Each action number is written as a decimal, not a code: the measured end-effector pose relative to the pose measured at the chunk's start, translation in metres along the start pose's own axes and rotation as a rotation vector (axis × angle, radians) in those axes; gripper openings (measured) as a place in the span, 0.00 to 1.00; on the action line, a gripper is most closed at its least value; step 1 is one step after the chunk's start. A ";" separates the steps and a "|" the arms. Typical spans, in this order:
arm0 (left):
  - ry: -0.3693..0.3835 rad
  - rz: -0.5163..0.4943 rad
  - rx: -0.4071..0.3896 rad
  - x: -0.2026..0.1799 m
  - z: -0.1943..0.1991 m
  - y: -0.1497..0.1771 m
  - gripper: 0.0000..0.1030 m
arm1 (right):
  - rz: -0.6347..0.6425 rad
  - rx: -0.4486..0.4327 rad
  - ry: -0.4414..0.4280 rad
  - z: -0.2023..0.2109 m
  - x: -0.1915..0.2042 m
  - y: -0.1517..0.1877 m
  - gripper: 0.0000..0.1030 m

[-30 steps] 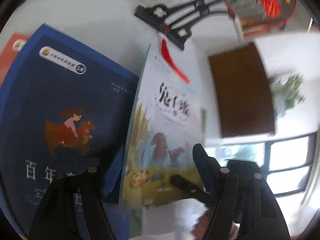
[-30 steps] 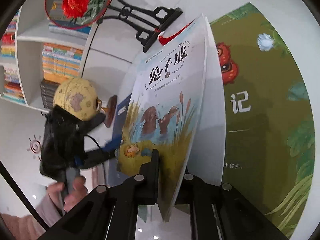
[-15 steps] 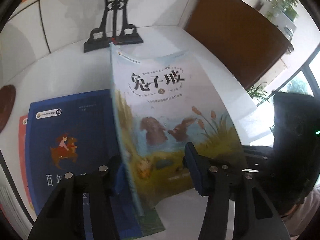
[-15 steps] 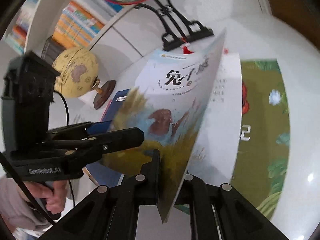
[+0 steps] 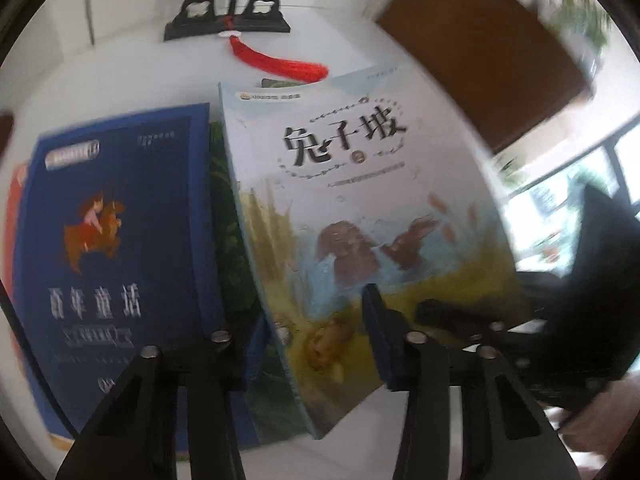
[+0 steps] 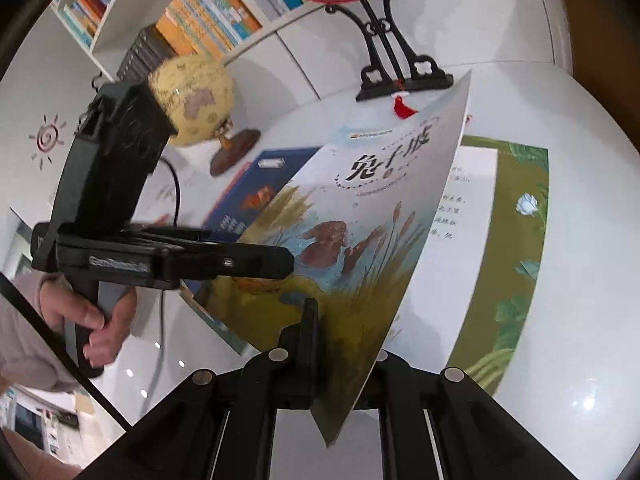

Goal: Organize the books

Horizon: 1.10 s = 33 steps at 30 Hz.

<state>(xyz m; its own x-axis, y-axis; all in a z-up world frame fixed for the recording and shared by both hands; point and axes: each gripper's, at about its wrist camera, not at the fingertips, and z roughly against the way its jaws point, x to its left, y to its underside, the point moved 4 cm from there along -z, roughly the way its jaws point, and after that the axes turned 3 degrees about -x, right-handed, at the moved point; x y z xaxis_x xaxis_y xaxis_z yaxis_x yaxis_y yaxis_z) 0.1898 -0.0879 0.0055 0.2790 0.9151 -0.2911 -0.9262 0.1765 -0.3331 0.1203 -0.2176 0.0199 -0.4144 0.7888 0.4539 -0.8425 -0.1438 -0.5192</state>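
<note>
The right gripper (image 6: 346,344) is clamped on the lower edge of the pale blue rabbit picture book (image 5: 360,216), holding it tilted above the white table (image 6: 580,320). The left gripper (image 5: 316,336) straddles the book's spine edge, jaws closing, pads not visibly pressing. A dark blue book (image 5: 116,240) lies flat alongside.

Black plastic left tongs (image 6: 256,258) with silver screws, blue finger pads (image 5: 378,330), white lettering and a trailing black cable; the person's grey sleeve (image 6: 24,344).
</note>
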 end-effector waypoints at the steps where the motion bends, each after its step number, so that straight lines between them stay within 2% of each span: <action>1: -0.073 -0.073 0.005 -0.009 -0.007 0.002 0.32 | 0.002 0.005 0.014 -0.001 -0.001 0.002 0.08; 2: -0.104 -0.114 0.002 -0.016 -0.008 0.007 0.32 | 0.001 0.007 0.034 -0.003 -0.004 0.003 0.08; 4: -0.207 -0.267 -0.042 -0.039 -0.007 0.013 0.32 | 0.022 0.007 0.063 -0.005 -0.003 0.004 0.08; 5: -0.246 -0.333 -0.071 -0.048 -0.003 0.016 0.32 | 0.060 0.009 0.092 -0.005 0.000 0.005 0.08; 6: -0.252 -0.351 -0.086 -0.053 -0.001 0.018 0.32 | 0.122 0.007 0.125 -0.005 0.006 0.006 0.08; 8: -0.237 -0.313 -0.105 -0.054 0.006 0.018 0.32 | 0.172 -0.013 0.135 -0.001 0.013 0.007 0.08; 11: -0.205 -0.216 -0.144 -0.046 0.020 0.011 0.31 | 0.168 -0.056 0.108 0.008 0.018 0.004 0.08; 16: -0.207 -0.196 -0.185 -0.046 0.049 0.015 0.31 | 0.186 -0.101 0.071 0.016 0.036 -0.002 0.08; 21: -0.195 -0.127 -0.222 -0.029 0.070 0.023 0.31 | 0.224 -0.133 0.048 0.025 0.058 -0.008 0.08; 29: -0.218 -0.053 -0.312 0.006 0.129 0.035 0.30 | 0.321 -0.172 -0.001 0.027 0.116 -0.020 0.08; 33: -0.248 -0.017 -0.365 0.029 0.171 0.054 0.30 | 0.367 -0.194 -0.035 0.023 0.158 -0.030 0.08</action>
<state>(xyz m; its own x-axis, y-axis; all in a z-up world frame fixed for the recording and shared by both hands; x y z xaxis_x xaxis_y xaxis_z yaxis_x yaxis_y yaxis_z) 0.1047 0.0100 0.1324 0.1828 0.9804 -0.0737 -0.7592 0.0931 -0.6442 0.0719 -0.1029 0.1238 -0.6895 0.6848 0.2357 -0.5574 -0.2940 -0.7764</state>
